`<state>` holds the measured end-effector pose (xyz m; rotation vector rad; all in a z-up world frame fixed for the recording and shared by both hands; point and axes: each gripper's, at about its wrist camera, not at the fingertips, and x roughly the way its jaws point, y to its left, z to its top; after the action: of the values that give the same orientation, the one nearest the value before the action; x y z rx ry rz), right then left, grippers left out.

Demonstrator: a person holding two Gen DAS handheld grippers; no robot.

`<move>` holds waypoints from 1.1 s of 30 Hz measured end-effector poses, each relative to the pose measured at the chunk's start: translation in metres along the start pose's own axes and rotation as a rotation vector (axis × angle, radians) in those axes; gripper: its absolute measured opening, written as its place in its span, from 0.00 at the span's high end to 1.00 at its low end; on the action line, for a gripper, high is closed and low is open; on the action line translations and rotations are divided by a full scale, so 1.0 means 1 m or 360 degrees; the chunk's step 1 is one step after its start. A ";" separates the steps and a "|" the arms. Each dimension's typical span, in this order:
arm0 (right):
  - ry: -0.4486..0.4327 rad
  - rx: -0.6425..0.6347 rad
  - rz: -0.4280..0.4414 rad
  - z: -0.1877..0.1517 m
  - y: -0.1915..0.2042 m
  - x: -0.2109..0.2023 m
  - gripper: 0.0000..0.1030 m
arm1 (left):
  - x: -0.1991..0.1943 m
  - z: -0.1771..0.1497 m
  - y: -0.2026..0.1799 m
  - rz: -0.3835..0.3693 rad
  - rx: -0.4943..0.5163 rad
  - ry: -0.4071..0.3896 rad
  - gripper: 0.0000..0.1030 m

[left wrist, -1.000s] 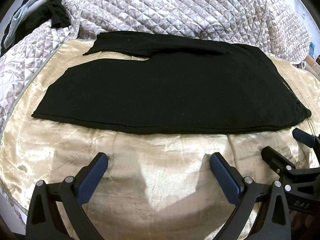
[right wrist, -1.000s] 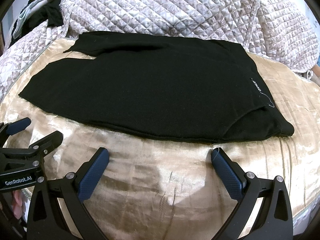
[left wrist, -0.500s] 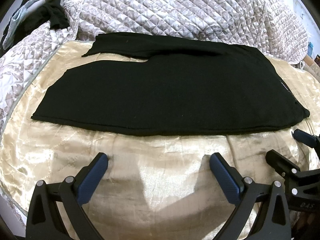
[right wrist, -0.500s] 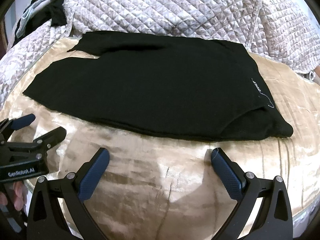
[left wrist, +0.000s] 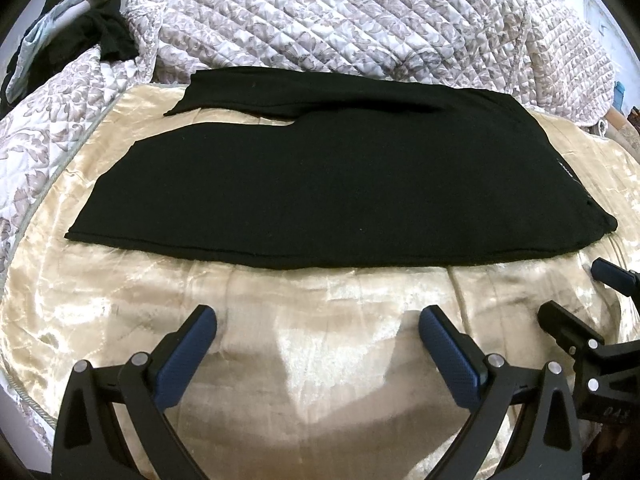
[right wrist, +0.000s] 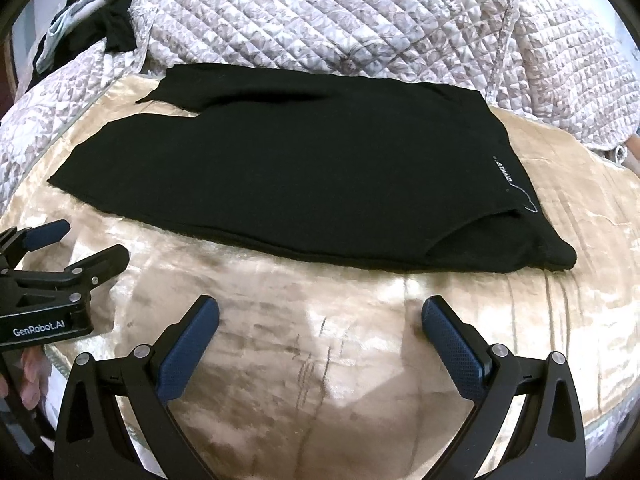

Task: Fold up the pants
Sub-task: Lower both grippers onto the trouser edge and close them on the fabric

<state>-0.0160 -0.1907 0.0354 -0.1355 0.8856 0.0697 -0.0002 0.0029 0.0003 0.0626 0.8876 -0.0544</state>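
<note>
2 hand-held grippers, the left hand-held gripper (left wrist: 316, 322) and the right hand-held gripper (right wrist: 320, 312), hover wide open and empty over the gold bedspread (left wrist: 304, 360), just short of the black pants (left wrist: 320, 184) lying flat across it below a quilted blanket (left wrist: 360, 20).

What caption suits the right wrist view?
Both open grippers, right gripper and left gripper, hover before black pants on gold bedspread.

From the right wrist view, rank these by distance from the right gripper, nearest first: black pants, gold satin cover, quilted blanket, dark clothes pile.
1. Gold satin cover, directly under the right gripper.
2. Black pants, laid flat ahead.
3. Quilted blanket, behind the pants.
4. Dark clothes pile, far left corner.
</note>
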 end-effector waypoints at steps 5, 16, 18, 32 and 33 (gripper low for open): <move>-0.0002 0.0014 -0.0001 -0.001 -0.003 -0.002 0.01 | -0.004 -0.003 0.000 -0.0015 0.0011 -0.0005 0.01; -0.0016 0.0106 0.0077 0.002 -0.012 -0.013 0.01 | -0.012 -0.002 0.007 -0.0069 -0.0035 -0.0033 0.06; -0.0039 0.0130 0.0083 0.004 -0.016 -0.016 0.01 | -0.015 -0.002 0.012 -0.0080 -0.0058 -0.0047 0.07; -0.0102 0.0554 0.0101 -0.004 -0.086 -0.019 0.11 | -0.018 0.005 0.095 -0.0069 -0.0475 -0.0101 0.07; -0.0090 0.0603 0.0115 -0.004 -0.092 -0.017 0.11 | -0.015 0.005 0.100 -0.0074 -0.0513 -0.0092 0.07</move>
<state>-0.0188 -0.2819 0.0545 0.2508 0.8329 -0.0275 0.0018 0.1027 0.0189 -0.2593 0.8305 0.0440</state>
